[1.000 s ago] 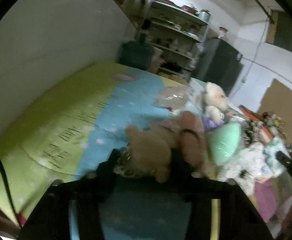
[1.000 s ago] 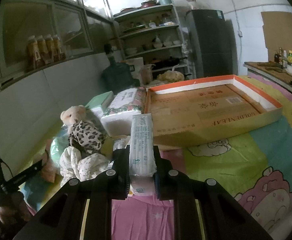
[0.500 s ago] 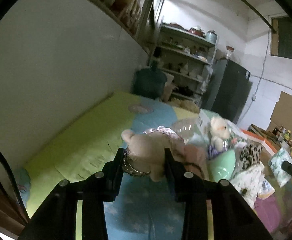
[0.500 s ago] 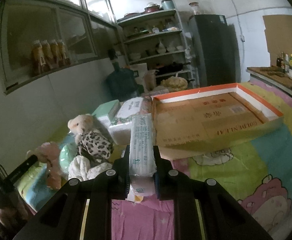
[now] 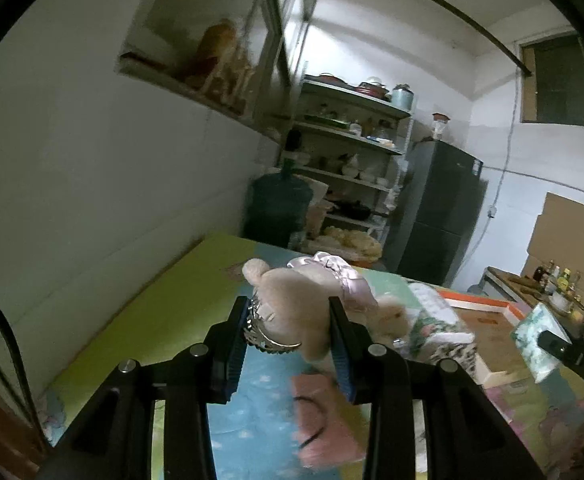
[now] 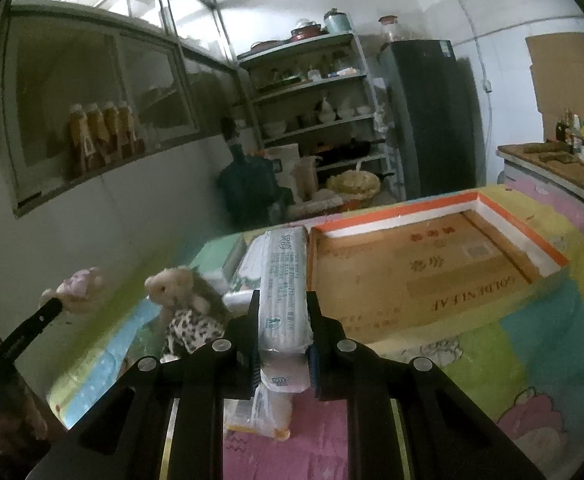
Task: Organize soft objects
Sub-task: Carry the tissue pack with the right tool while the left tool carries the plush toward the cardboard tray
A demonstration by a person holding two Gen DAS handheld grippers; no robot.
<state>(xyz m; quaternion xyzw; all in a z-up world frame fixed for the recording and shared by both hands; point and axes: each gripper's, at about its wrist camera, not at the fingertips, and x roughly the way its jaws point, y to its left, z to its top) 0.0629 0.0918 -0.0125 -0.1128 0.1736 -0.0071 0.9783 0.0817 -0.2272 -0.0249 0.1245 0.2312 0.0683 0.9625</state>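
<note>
Step in hand: both picked items are held off the bedspread, on the way to being put away.
Left gripper (image 5: pixel 292 330): jaws have just been closing; pads now pressed on the beige plush toy with pale pink satin frill and silver lace trim (image 5: pixel 295 300), held above the blue part of the cartoon-print bedspread (image 5: pixel 164 312).
Right gripper (image 6: pixel 284 328): nearly closed, clamped on the long clear-wrapped white tissue pack (image 6: pixel 284 284), which points away toward the far end.
Destination, by judgement: shallow cardboard box lid with orange-and-white rim (image 6: pixel 431 268), lying to the right on the bedspread; it looks empty.
Left behind: cream teddy in leopard-print cloth (image 6: pixel 184 304), green box and wrapped packs beside the lid.
Next move calls for: carrying each item rightward over the lid's rim, lowering it inside, then opening the jaws; the plush may sag or snag on its lace.
</note>
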